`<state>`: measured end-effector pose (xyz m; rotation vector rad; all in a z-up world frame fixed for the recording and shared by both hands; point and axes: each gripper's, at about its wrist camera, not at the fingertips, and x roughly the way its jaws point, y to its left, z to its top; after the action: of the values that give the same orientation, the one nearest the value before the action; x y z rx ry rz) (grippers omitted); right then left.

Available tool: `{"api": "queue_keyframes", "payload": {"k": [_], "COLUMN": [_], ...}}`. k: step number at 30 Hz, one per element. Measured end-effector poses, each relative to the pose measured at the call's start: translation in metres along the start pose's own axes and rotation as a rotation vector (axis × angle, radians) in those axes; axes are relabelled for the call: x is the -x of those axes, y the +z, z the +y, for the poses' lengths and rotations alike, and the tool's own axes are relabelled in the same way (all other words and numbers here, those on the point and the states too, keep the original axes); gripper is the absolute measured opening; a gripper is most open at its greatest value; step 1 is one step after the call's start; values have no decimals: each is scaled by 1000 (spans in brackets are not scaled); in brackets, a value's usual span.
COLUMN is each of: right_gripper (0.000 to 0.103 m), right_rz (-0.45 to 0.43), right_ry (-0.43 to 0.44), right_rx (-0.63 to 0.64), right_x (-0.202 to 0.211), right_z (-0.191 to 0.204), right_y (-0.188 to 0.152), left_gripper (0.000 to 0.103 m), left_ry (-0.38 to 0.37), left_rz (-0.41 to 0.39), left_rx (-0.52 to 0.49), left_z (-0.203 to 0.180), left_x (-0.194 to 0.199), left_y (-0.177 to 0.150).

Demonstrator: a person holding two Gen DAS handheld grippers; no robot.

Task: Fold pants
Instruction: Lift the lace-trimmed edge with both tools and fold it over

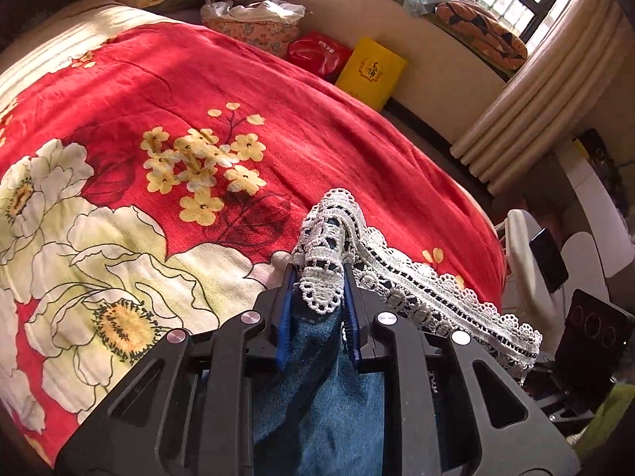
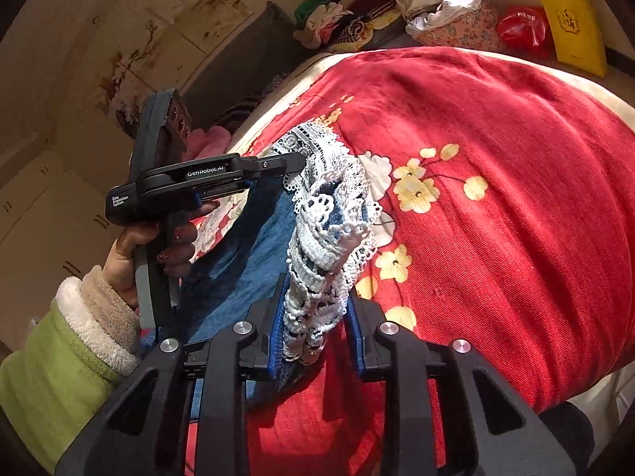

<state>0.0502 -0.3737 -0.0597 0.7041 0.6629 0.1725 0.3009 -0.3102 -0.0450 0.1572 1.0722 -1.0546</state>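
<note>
The pants are blue denim [image 1: 317, 388] with a white lace hem [image 1: 397, 277]. In the left wrist view my left gripper [image 1: 319, 277] is shut on the lace hem, and the denim hangs down between its fingers. In the right wrist view my right gripper [image 2: 317, 301] holds another part of the lace hem [image 2: 329, 238] between its blue pads, with the jaws fairly wide around the bunched lace. The left gripper [image 2: 295, 166] shows there too, held by a hand, gripping the hem just beyond. The denim [image 2: 246, 254] hangs between both above the bed.
A red floral blanket [image 1: 238, 91] covers the bed below. Beside the far edge stand a yellow bag [image 1: 371, 73], a red bag [image 1: 317, 53] and a floral bag [image 1: 250, 29]. A curtain [image 1: 535, 91] and window are at the right. Clothes are piled at the headboard [image 2: 337, 20].
</note>
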Motion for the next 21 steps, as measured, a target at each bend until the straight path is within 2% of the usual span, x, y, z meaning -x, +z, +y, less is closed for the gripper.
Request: {"api": "queue_keyframes", "payload": {"k": [5, 10, 12, 15, 20, 21], "right_gripper": [24, 24, 24, 24, 24, 24], "right_rz": [-40, -7, 30, 109, 204, 213], "right_ry": [61, 126, 143, 163, 111, 92], "right_rx": [150, 326, 390, 455, 608, 649], "right_x": [10, 1, -11, -38, -73, -76], "right_z": [46, 97, 114, 133, 159, 164], "right_y": [-1, -16, -26, -45, -84, -90], "left_gripper": [14, 19, 24, 24, 25, 30], "left_ry": [-31, -71, -67, -51, -66, -70], "left_rz": [-92, -159, -175, -195, -250, -263], "left_rx": [2, 54, 101, 214, 389, 426], "left_z": [9, 29, 43, 68, 102, 107], "left_x": [50, 90, 100, 107, 126, 131], "left_y": [-7, -34, -48, -74, -114, -121]}}
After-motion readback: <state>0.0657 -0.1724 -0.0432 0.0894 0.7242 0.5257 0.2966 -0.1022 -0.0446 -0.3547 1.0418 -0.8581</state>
